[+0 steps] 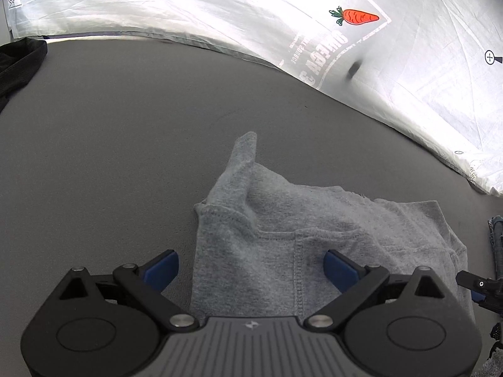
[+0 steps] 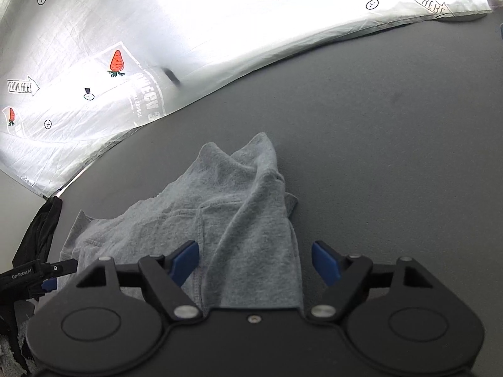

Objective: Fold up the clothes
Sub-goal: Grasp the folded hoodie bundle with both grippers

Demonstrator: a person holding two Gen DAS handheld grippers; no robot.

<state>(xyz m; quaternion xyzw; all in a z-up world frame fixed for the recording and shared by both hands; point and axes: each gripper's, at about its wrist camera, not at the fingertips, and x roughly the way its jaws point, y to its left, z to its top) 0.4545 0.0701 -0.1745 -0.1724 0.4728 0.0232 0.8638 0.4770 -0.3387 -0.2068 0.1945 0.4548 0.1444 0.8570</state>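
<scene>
A grey knit garment [image 1: 283, 235] lies bunched on the dark grey table [image 1: 110, 157], with one corner standing up at its far end. My left gripper [image 1: 251, 270] is open, its blue pads on either side of the garment's near left edge, holding nothing. In the right wrist view the same garment [image 2: 239, 220] lies rumpled with raised folds. My right gripper [image 2: 256, 262] is open over the garment's near right edge and holds nothing. Each gripper shows at the edge of the other's view: the right one [image 1: 481, 286], the left one [image 2: 37, 276].
A white printed sheet with carrot pictures [image 1: 355, 15] covers the far side of the table [image 2: 393, 157]. A black cloth [image 1: 19, 59] lies at the far left, also seen in the right wrist view [image 2: 37, 235]. A bluish fabric [image 1: 496, 238] sits at the right edge.
</scene>
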